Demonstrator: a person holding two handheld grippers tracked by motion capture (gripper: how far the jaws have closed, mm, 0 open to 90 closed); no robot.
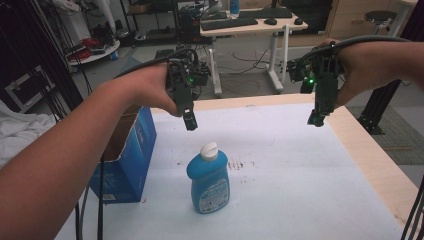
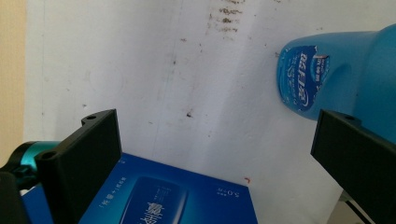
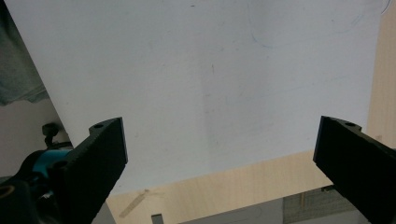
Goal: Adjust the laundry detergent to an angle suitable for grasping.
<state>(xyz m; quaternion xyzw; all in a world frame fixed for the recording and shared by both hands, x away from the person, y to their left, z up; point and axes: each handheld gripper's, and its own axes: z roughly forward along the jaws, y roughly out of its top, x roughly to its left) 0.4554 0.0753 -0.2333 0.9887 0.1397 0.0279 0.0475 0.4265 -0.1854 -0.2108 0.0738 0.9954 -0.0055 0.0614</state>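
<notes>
The blue bottle (image 1: 208, 180) stands upright on the counter (image 1: 300, 165), just beside the open blue box (image 1: 127, 160). The left tool (image 1: 190, 121) hangs spread and empty above it, far nearer than the right tool (image 1: 316, 119), likewise spread and empty.

The surface (image 1: 300, 165) is white with a pale wooden edge along its far and right sides and a patch of small brown stains near its middle. Behind it stands a light desk (image 1: 250, 27) on white legs that carries 2 dark keyboards (image 1: 229, 23) and a mouse (image 1: 270, 21), with cables lying on the grey floor (image 1: 240, 75) beneath. At the left are a round white table (image 1: 95, 52) holding red items and crumpled white cloth (image 1: 20, 132), while wooden cabinets (image 1: 360, 20) line the back right.
</notes>
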